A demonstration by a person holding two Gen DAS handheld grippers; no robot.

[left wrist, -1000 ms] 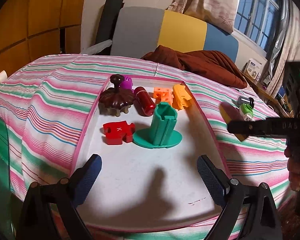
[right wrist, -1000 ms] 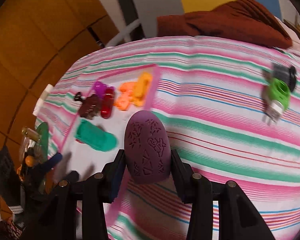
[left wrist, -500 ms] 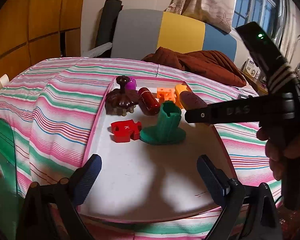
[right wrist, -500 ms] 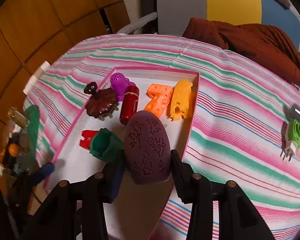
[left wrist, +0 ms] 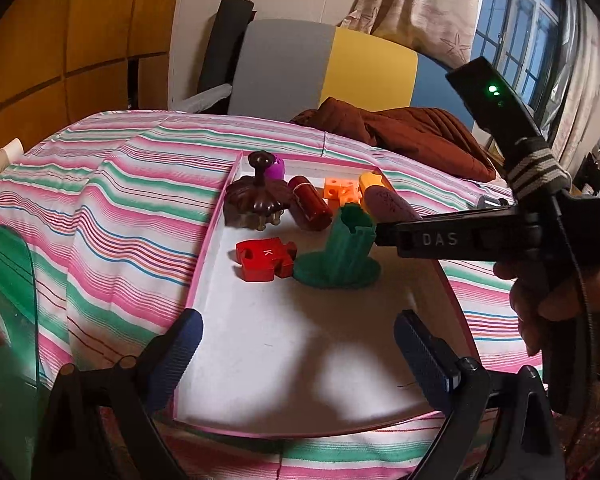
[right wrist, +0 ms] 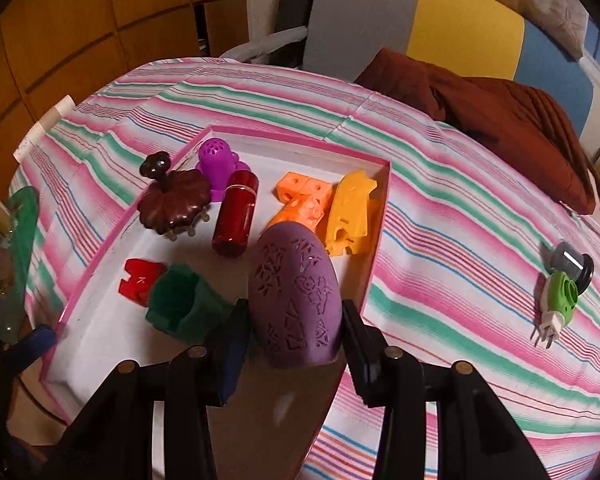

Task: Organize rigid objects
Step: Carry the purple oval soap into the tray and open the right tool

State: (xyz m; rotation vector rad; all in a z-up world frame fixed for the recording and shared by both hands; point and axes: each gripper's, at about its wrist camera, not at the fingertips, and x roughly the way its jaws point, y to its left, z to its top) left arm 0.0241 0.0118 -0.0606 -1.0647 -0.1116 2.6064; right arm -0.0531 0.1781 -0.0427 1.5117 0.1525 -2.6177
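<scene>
A mauve egg with cut-out patterns (right wrist: 296,294) is clamped in my right gripper (right wrist: 294,340), held over the right side of the pink-rimmed white tray (right wrist: 374,248). From the left wrist view the egg (left wrist: 388,205) pokes out past the right gripper's black finger (left wrist: 440,236), just behind the green stand (left wrist: 346,250). Inside the tray lie a red puzzle piece (left wrist: 266,258), a dark red cylinder (right wrist: 236,218), a brown lid-like piece (right wrist: 174,202), a purple piece (right wrist: 216,160), orange cubes (right wrist: 300,200) and a yellow block (right wrist: 350,214). My left gripper (left wrist: 296,344) hangs open over the tray's near end, nothing between its fingers.
The tray rests on a striped cloth (right wrist: 460,232). A green plug (right wrist: 558,306) and a grey knob (right wrist: 572,262) lie on the cloth to the right. A brown blanket (right wrist: 500,120) is heaped at the back. A green glass object (left wrist: 8,320) stands at the left edge.
The right gripper has carried the egg leftward from above the striped cloth to above the tray, rolling as it went. The left gripper has stayed where it was, still open.
</scene>
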